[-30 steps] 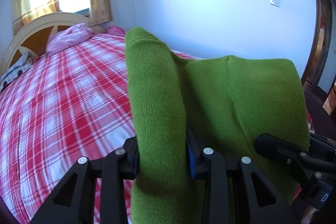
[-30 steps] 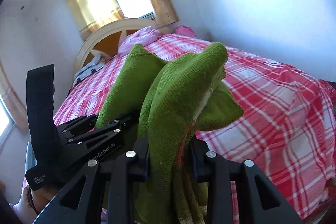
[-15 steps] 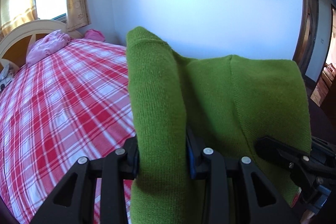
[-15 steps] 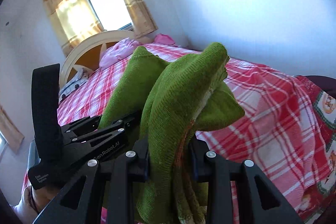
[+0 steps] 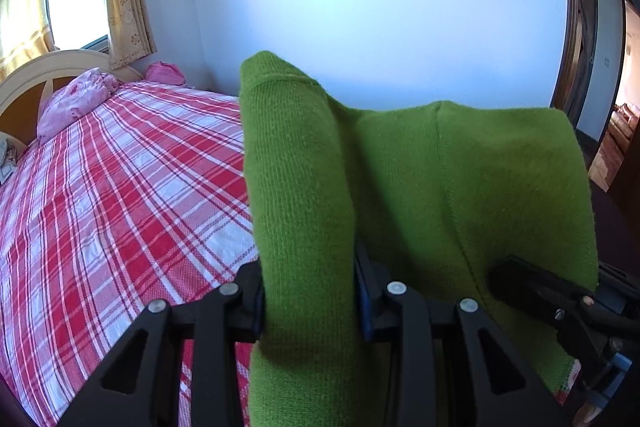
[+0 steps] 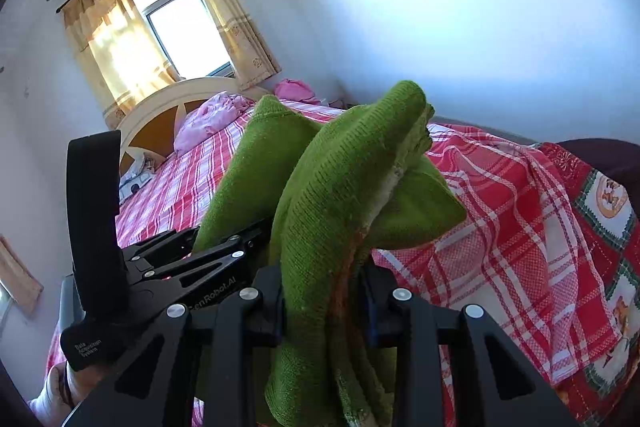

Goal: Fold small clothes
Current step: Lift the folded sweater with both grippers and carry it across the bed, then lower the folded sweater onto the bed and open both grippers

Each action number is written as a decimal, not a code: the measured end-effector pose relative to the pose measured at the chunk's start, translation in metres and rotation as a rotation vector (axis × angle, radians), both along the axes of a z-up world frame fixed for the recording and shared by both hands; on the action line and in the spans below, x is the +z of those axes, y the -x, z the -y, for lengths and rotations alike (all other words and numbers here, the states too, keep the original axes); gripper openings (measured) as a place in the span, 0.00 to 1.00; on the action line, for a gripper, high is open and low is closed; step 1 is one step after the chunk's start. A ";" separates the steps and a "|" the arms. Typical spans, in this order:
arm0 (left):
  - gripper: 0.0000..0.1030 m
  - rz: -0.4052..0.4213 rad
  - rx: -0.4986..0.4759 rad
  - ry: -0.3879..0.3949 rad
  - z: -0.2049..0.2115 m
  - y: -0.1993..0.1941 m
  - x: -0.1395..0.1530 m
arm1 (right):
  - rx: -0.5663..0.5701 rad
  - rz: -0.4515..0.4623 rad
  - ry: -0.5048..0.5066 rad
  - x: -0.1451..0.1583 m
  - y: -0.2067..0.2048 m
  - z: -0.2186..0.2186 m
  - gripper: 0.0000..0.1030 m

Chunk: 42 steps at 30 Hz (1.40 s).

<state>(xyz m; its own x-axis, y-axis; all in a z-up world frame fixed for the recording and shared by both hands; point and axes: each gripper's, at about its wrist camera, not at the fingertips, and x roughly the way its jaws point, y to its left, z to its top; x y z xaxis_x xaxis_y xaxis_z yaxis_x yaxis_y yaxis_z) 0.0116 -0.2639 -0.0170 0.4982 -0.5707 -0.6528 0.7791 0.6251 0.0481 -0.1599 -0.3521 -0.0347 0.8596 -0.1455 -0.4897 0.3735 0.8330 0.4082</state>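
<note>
Green knit garment (image 5: 460, 187), bunched, pinched in both claws, above bed (image 5: 120, 187)

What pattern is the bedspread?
Red and white plaid bedspread, clearest in the left wrist view.

A plaid bed (image 5: 120, 195) with a cream headboard (image 6: 168, 111) stands under a sunlit, curtained window (image 6: 184, 31) beside pale walls (image 5: 360, 7).
</note>
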 end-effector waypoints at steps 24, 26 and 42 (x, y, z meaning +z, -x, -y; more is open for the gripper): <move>0.40 -0.068 0.047 -0.095 0.060 -0.047 -0.057 | -0.100 -0.121 0.109 -0.056 -0.050 0.062 0.29; 0.42 -0.066 0.050 -0.096 0.062 -0.047 -0.059 | -0.095 -0.134 0.075 -0.061 -0.051 0.069 0.29; 0.77 -0.189 0.148 0.054 -0.001 -0.073 -0.056 | -0.081 -0.120 -0.012 -0.054 -0.019 0.082 0.39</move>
<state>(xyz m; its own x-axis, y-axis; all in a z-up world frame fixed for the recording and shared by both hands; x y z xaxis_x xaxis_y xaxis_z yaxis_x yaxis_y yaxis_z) 0.0848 -0.2627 -0.0734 0.4508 -0.5373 -0.7128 0.6707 0.7308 -0.1267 -0.1411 -0.4339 -0.0885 0.7806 -0.2057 -0.5902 0.4860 0.7935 0.3663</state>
